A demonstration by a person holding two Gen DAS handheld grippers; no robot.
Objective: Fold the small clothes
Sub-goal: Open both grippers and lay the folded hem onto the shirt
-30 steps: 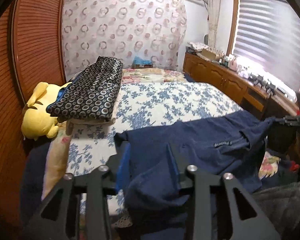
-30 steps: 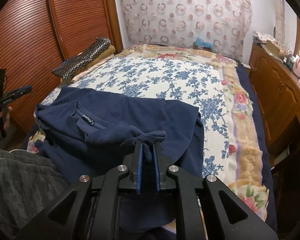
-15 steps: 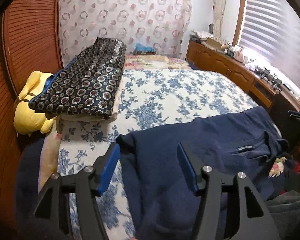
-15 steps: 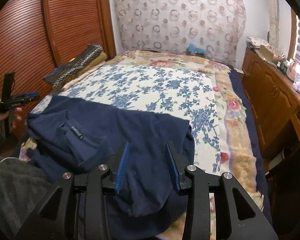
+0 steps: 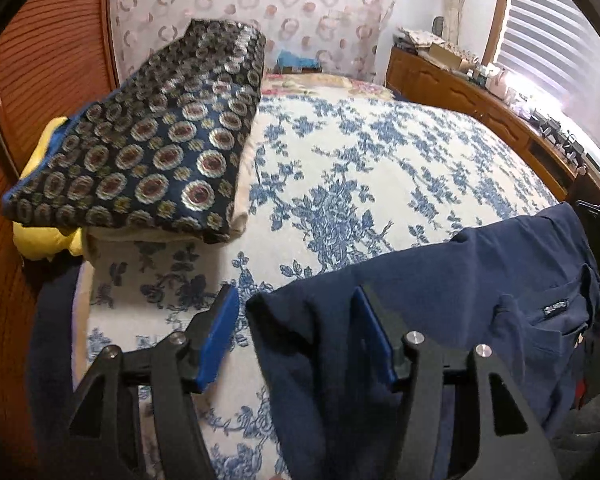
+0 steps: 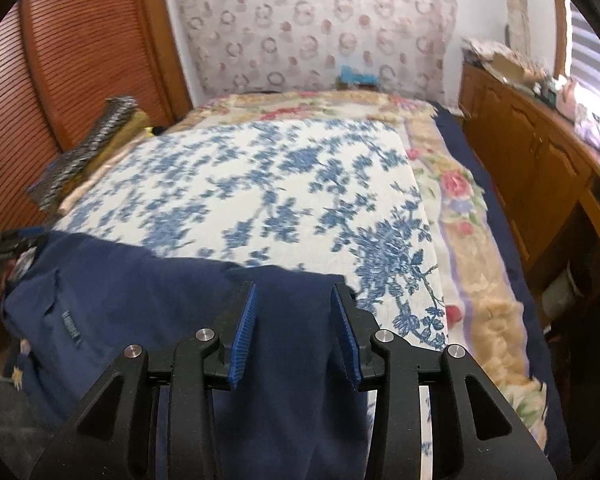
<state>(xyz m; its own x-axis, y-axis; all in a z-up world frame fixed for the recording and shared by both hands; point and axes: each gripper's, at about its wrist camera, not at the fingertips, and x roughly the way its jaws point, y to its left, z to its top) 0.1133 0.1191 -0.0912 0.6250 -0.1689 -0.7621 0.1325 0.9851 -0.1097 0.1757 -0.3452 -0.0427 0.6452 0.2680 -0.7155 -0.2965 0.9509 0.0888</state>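
A navy blue shirt (image 5: 440, 300) lies spread across the near edge of the bed, its collar label to the right. My left gripper (image 5: 296, 304) is open, its jaws standing over the shirt's left corner without gripping it. In the right wrist view the same shirt (image 6: 148, 304) lies flat with its label at the left. My right gripper (image 6: 294, 300) is open, its jaws wide apart above the shirt's right corner.
The bed has a white cover with blue flowers (image 5: 380, 168). A folded dark patterned blanket (image 5: 148, 152) lies on pillows at the left, over a yellow plush. A wooden dresser (image 6: 540, 160) runs along the right. Wooden wardrobe doors (image 6: 60, 80) stand at the left.
Both grippers were shut on the shirt's corners one second ago. They opened and let the shirt drop flat on the bed, then moved a little forward and lower.
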